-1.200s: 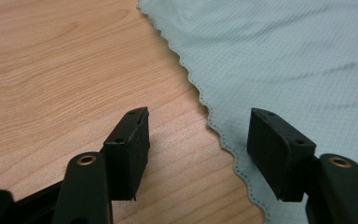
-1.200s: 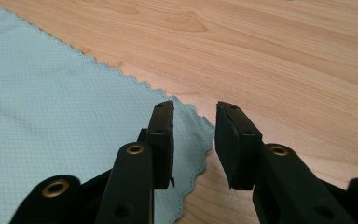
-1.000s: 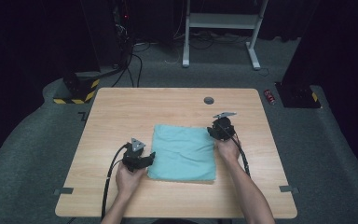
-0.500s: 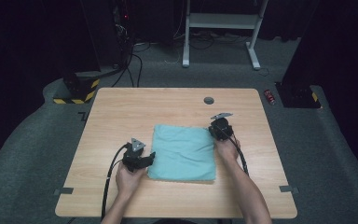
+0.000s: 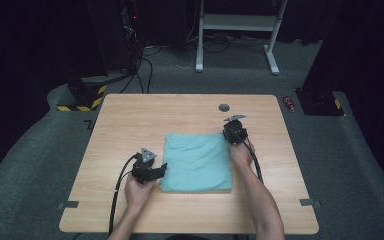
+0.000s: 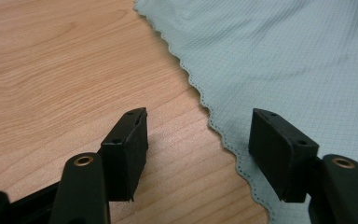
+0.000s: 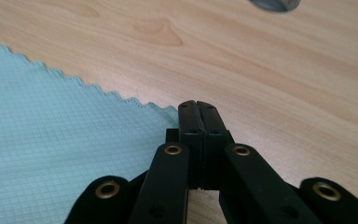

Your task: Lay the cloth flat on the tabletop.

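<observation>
Forearms entered from the near table edge, one gripper per hand. Left gripper (image 5: pixel 155 170) sat low at the near-left side of the teal cloth (image 5: pixel 197 160), jaws spread wide w/ nothing between the pads; in the left gripper view the cloth's scalloped edge (image 6: pixel 214 126) ran between the two jaws, one pad over bare wood, the other over fabric. Judged: staged to bite that edge, not yet done.

Cloth lay flat, roughly square, mid-table (image 5: pixel 130 120), no fold evident.

Farther off, right gripper (image 5: pixel 234 134) was at the cloth's far-right corner. Its jaws had just been closing and stood clenched, pads pressed together. Right gripper view showed the cloth corner (image 7: pixel 165 109) running up to the pad tips; a thin bit of fabric was prob. pinched there, but the jaws covered the contact, so not confirmed. Judged: corner grip taken first so the cloth could be lifted or folded over.

Beyond that, a small dark round insert (image 5: pixel 223 107) sat near the table's far edge, well apart from both grippers. Floor and equipment behind were dark.
</observation>
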`<action>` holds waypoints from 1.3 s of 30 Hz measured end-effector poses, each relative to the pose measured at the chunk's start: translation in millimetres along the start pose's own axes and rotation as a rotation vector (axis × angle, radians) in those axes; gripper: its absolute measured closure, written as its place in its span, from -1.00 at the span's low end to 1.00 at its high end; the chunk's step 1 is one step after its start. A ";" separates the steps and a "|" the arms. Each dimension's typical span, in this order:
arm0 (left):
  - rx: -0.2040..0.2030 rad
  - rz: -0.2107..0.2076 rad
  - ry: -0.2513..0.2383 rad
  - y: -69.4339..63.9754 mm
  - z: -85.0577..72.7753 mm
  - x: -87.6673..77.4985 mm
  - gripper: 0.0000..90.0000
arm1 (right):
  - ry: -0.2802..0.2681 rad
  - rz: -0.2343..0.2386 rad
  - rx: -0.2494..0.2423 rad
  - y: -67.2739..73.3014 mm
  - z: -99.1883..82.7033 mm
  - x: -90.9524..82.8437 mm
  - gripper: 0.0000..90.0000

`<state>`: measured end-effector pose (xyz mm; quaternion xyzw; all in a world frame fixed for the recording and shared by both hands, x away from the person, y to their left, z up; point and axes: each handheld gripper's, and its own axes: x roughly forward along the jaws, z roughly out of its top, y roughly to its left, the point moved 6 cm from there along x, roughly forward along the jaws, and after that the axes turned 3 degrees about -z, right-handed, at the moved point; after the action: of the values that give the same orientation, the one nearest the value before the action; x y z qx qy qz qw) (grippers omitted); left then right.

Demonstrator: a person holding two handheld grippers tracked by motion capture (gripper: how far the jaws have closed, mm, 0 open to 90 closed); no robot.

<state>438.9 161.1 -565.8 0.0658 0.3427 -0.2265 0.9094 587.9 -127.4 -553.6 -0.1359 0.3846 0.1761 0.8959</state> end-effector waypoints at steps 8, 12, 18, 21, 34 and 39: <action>0.001 -0.022 -0.002 -3.0 -0.1 -0.1 -0.15 | -0.033 0.044 0.023 -0.7 -9.9 -16.6 0.77; 0.001 -0.053 0.011 -5.3 -0.7 -3.4 -0.08 | -0.062 0.097 -0.012 4.1 -27.8 -41.7 0.76; 0.059 -0.038 0.014 -11.9 -0.5 -8.4 0.15 | -0.061 0.144 -0.060 14.7 -58.0 -66.5 0.62; 0.053 -0.043 0.021 -11.2 -0.9 -7.8 0.28 | -0.044 0.152 -0.043 15.3 -65.0 -64.9 0.57; 0.067 -0.081 0.044 -14.1 5.4 -1.2 0.69 | -0.021 0.133 -0.123 21.3 -65.8 -58.2 1.00; 0.056 -0.087 0.035 -14.9 5.0 -4.2 0.54 | -0.016 0.130 -0.091 18.5 -65.6 -59.8 0.73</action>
<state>432.3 148.0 -558.8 0.0800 0.3549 -0.2742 0.8902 499.6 -148.2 -555.3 -0.1501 0.3771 0.2521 0.8784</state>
